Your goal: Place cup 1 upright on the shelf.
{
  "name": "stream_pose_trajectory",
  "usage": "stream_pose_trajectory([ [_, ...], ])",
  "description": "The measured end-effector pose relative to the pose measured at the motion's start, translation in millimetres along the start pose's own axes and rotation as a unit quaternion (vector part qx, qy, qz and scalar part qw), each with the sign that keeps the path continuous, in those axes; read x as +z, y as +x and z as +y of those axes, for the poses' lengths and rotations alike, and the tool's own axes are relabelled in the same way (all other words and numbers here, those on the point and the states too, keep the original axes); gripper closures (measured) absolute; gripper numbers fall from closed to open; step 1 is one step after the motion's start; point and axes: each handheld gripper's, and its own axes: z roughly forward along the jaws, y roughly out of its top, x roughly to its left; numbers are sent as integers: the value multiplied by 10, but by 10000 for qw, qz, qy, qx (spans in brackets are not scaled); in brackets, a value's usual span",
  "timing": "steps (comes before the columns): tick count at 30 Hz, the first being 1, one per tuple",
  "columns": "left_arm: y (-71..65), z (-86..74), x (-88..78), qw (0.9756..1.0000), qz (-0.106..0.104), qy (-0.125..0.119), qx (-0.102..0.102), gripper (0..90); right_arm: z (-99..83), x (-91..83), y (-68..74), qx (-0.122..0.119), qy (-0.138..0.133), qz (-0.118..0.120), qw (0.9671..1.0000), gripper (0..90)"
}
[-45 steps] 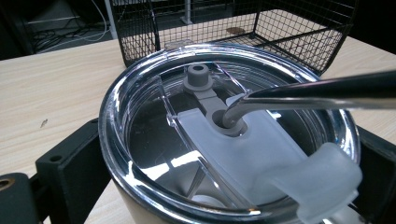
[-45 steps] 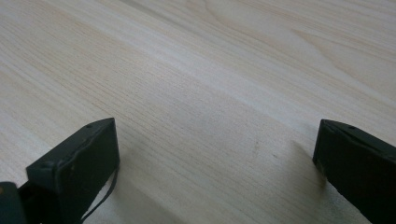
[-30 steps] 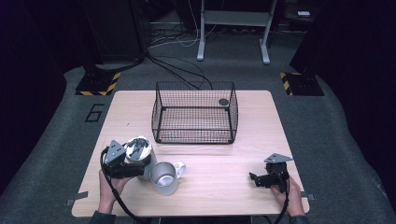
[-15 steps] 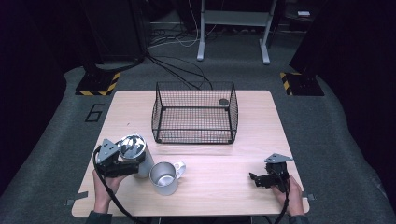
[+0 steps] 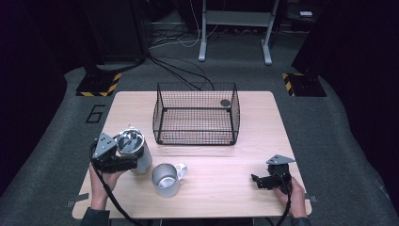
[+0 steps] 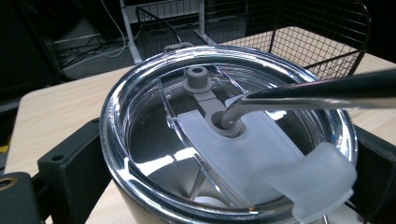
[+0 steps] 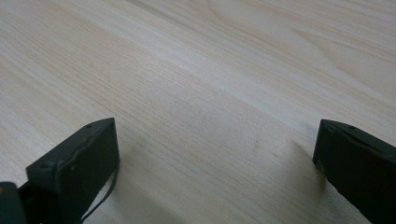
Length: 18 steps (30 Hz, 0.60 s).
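Note:
A steel tumbler (image 5: 135, 149) with a clear lid (image 6: 154, 140) stands at the table's left, and my left gripper (image 5: 126, 163) is shut on its body from the person's side. In the left gripper view the black jaws flank the tumbler (image 6: 140, 210), and a bent metal straw (image 6: 317, 91) enters the lid's grey hole. A metal mug (image 5: 165, 179) with a handle stands just right of the tumbler. My right gripper (image 5: 259, 180) rests low over the table's front right; its jaws stand wide apart over bare wood, so this gripper (image 7: 215, 158) is open and holds nothing.
A black wire basket (image 5: 195, 136) sits at the middle back of the wooden table (image 5: 221, 188), with a small dark round object (image 5: 225, 102) in its far right corner. Cables and stand legs lie on the floor beyond the table.
My left gripper has carried the tumbler a little to the left and away from the mug. The right gripper has stayed where it was.

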Motion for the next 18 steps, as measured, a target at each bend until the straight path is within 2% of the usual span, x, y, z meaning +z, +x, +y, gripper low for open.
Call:
stream_pose_trajectory([
  [6,28,84,-10,10000,-16,-52,-17,37,0,0,0,0,1,0,10000,0],
  [18,18,326,6,9998,-124,-61,118,37,0,0,0,1,1,0,10000,0],
])
